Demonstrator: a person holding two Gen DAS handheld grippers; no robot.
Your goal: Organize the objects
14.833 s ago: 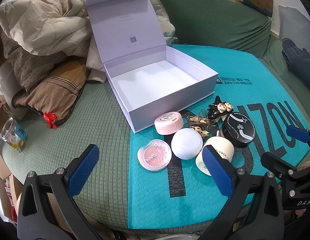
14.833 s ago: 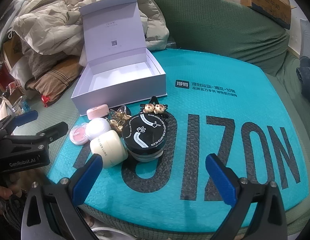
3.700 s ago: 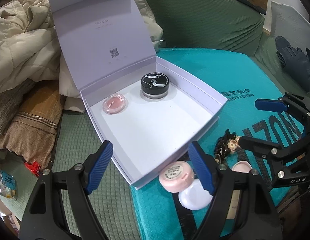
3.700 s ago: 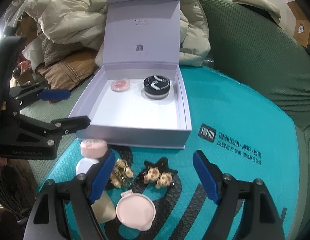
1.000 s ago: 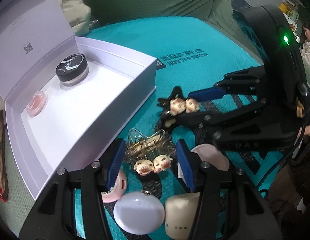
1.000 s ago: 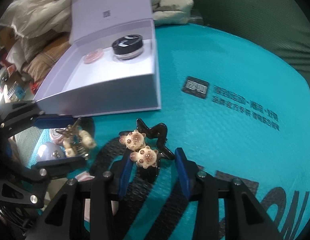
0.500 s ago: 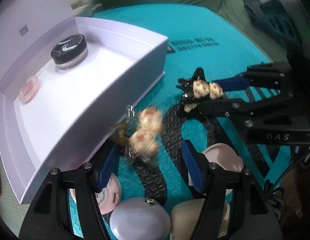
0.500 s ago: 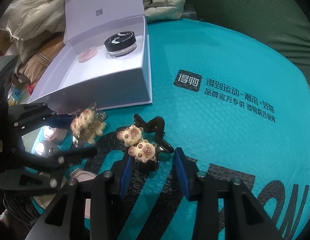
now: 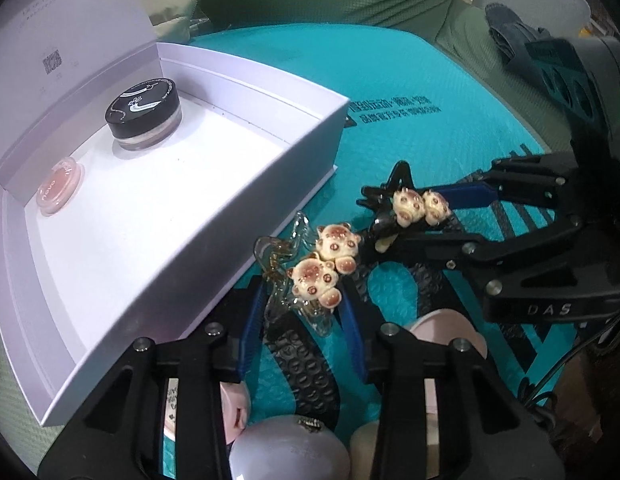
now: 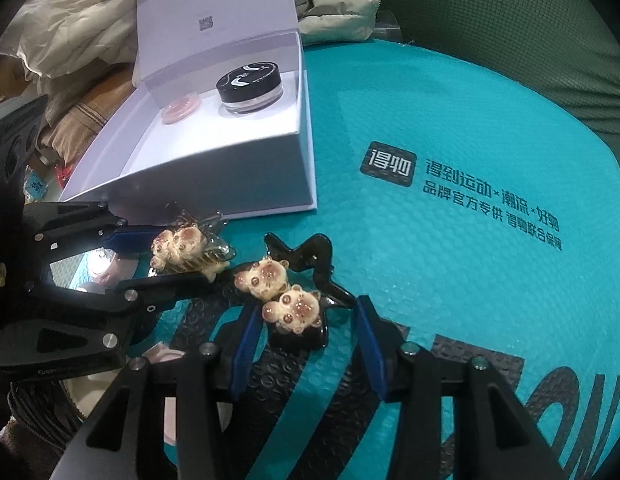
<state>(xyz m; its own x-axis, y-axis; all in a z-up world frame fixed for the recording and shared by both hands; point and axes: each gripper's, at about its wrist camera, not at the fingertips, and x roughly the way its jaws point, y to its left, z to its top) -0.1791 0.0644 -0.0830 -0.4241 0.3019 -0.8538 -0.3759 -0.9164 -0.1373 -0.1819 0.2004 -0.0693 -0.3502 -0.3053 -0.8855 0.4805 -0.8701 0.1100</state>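
Note:
My left gripper (image 9: 302, 304) is shut on a clear amber hair claw with two bear charms (image 9: 321, 268) and holds it just above the teal mat, beside the front wall of the open white box (image 9: 238, 216). The same claw shows in the right wrist view (image 10: 186, 248). My right gripper (image 10: 306, 324) has its fingers on both sides of a black hair claw with two bear charms (image 10: 286, 292); the claw looks held between them, close over the mat. The box holds a black-lidded jar (image 9: 144, 114) and a pink compact (image 9: 58, 186).
Under my left gripper lie a pink jar (image 9: 230, 412), a white round case (image 9: 288, 450), a cream jar (image 9: 365, 452) and a pink lid (image 9: 449, 332). The box lid (image 10: 214, 12) stands upright. Crumpled clothes (image 10: 70, 28) lie behind the box.
My left gripper has closed on the clear bear claw and lifted it off the mat. My right gripper has stayed around the black bear claw, which shifted slightly toward the box.

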